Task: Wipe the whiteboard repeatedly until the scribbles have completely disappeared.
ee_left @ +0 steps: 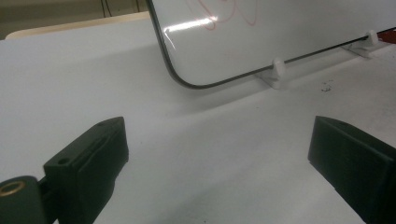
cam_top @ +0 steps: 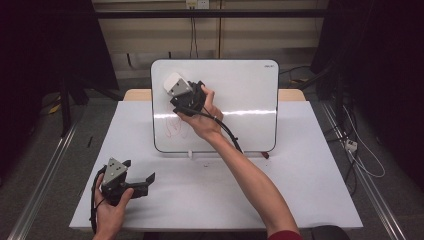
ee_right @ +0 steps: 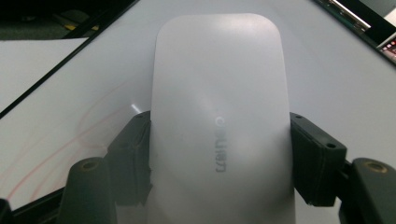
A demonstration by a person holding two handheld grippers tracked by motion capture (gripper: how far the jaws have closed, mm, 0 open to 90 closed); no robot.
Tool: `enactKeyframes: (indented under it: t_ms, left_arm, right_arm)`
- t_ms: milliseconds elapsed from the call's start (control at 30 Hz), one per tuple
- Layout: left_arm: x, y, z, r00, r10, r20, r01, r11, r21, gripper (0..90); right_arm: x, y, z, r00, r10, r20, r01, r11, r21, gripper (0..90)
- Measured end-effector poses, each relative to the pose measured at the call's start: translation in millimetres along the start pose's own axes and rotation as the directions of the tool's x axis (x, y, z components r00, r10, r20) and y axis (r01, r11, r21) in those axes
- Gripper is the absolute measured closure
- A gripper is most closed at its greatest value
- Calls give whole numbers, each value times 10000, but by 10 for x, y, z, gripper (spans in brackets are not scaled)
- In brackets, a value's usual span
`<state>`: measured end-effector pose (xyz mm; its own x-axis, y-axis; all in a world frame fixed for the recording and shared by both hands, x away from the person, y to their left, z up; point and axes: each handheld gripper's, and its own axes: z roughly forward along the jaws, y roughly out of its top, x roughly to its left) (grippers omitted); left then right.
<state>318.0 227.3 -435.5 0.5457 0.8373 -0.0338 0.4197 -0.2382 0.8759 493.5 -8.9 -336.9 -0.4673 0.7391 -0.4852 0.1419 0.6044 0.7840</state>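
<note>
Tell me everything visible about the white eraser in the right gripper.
The eraser is a smooth white block, plastic by its look, with rounded corners and faint grey lettering on its back. The right gripper clamps it by its two long sides. It is held against the upper left part of the whiteboard, just above the red scribbles.

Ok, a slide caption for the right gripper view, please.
Right gripper, jaws shut on a white rounded plastic eraser, holds it against the glossy whiteboard beside faint red marker scribbles.
</note>
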Motion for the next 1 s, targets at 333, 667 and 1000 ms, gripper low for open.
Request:
enactKeyframes:
  t_ms: [333, 667, 1000]
  left_arm:
    - [-2, 4, -2, 10000, 2, 5, -2, 10000, -23, 48]
    - [-15, 6, 0, 10000, 46, -72, -46, 10000, -18, 48]
    - [-23, 7, 7, 10000, 67, -56, -67, 10000, -20, 48]
  right_arm:
    - [-85, 53, 14, 9988, 106, 488, -100, 9999, -114, 314]
    - [267, -75, -7, 9970, -774, 3, 774, 9969, -114, 315]
    - [562, -171, -43, 9854, -1635, -470, 1633, 9865, -89, 314]
